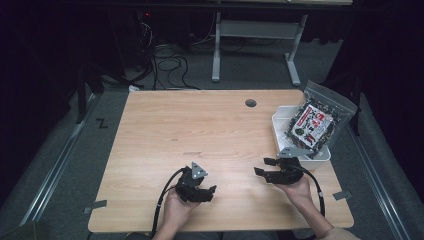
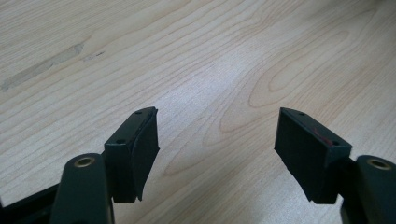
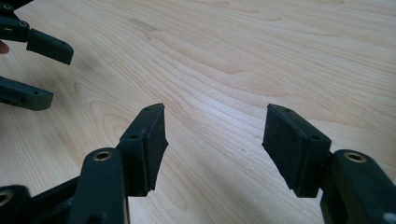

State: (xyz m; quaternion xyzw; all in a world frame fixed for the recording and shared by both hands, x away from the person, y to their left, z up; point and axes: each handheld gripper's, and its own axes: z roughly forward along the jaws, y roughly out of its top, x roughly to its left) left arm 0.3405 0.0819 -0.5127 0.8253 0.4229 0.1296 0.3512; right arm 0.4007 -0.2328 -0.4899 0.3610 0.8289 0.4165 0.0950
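My left gripper rests low over the wooden table near its front edge, held in a hand. Its jaws point right and stand open, with bare wood between them. My right gripper is a little to its right, jaws pointing left toward it. It is open too and holds nothing. The left gripper's fingers show at the upper left of the right gripper view.
A white tray sits at the table's right edge, with a clear zip bag of dark mixed contents leaning in it. A round cable hole lies near the far edge. Cables and desk legs stand beyond.
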